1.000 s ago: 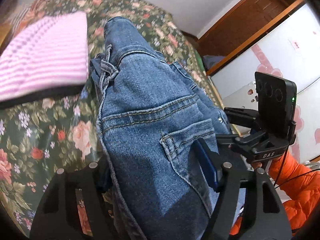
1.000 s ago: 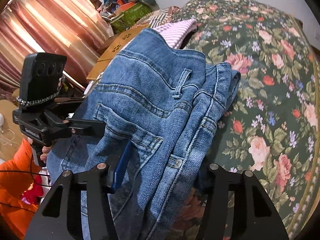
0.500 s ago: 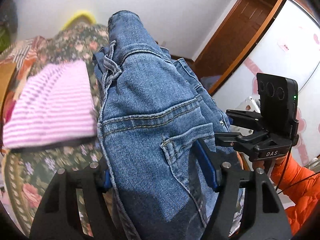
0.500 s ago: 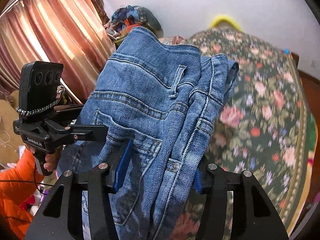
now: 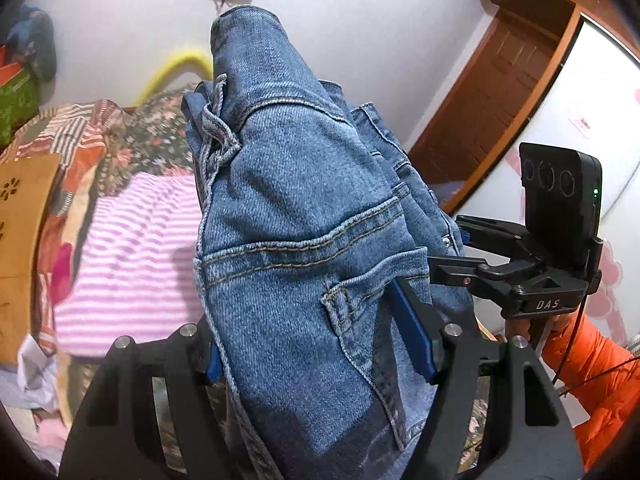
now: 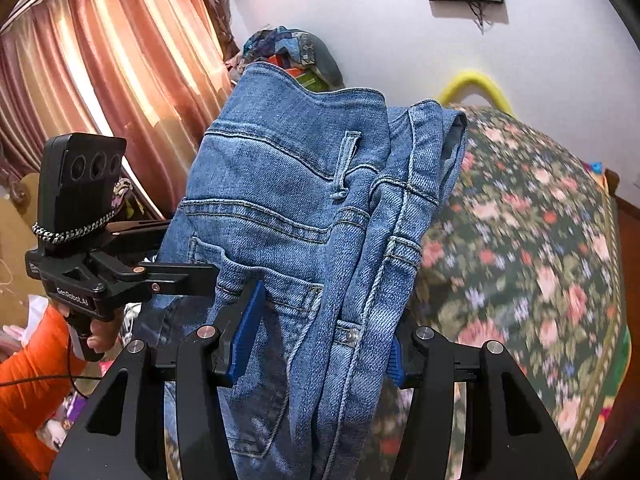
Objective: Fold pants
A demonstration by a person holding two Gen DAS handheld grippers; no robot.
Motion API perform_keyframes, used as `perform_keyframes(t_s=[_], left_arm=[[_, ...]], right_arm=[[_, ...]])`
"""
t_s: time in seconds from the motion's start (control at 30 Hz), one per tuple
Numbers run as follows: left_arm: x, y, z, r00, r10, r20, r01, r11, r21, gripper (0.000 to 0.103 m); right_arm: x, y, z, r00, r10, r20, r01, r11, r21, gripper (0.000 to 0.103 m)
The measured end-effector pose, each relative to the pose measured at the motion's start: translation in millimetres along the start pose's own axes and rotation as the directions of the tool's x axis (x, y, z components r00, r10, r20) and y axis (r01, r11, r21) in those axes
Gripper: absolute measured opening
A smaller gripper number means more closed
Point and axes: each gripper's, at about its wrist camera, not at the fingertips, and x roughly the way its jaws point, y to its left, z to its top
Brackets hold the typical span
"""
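Floral bedspread beneath gripped jeans

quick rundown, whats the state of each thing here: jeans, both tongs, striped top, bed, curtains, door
jeans: bunched, lifted off the bed, held by both tongs
left tongs: shut on the jeans
right tongs: shut on the jeans
pink striped top: lying flat on the bed
bed: covered with a floral spread
curtains: drawn, light glowing through
wooden door: closed
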Motion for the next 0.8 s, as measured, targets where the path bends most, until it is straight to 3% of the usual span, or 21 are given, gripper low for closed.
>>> perform_keyframes(t_s=[0.3, 0.47, 0.63, 0.7, 0.73, 0.8], left_arm=[[16, 85, 49, 1.0, 0.023, 0.0, -0.023, 0.999, -0.035, 0.07], [49, 125, 74, 0.998, 0.052, -0.042, -0.054, 0.998, -0.028, 0.07], [94, 179, 81, 0.996, 0.044, -0.076, -0.053, 0.991, -0.12, 0.07], [117, 202, 69, 0.99, 0.081, -0.112, -0.099, 0.981, -0.168, 0.07], [124, 210, 64, 0.987, 0.101, -0.128, -0.123, 0.977, -0.172, 0.065], [140, 228, 52, 0.97, 0.172, -0.17, -0.201, 0.965, -0.169, 0.063]], right_arm=[[67, -7, 47, 1.0, 0.011, 0.01, -0.011, 1.0, -0.018, 0.049], [113, -30, 64, 1.0, 0.011, -0.01, -0.011, 0.999, 0.034, 0.049], [163, -56, 66, 0.998, 0.008, -0.054, -0.004, 0.997, 0.078, 0.049], [182, -68, 61, 0.996, -0.002, -0.093, 0.011, 0.995, 0.096, 0.049], [191, -72, 57, 0.993, -0.009, -0.119, 0.021, 0.995, 0.1, 0.049], [200, -79, 48, 0.99, -0.026, -0.141, 0.041, 0.994, 0.105, 0.051]])
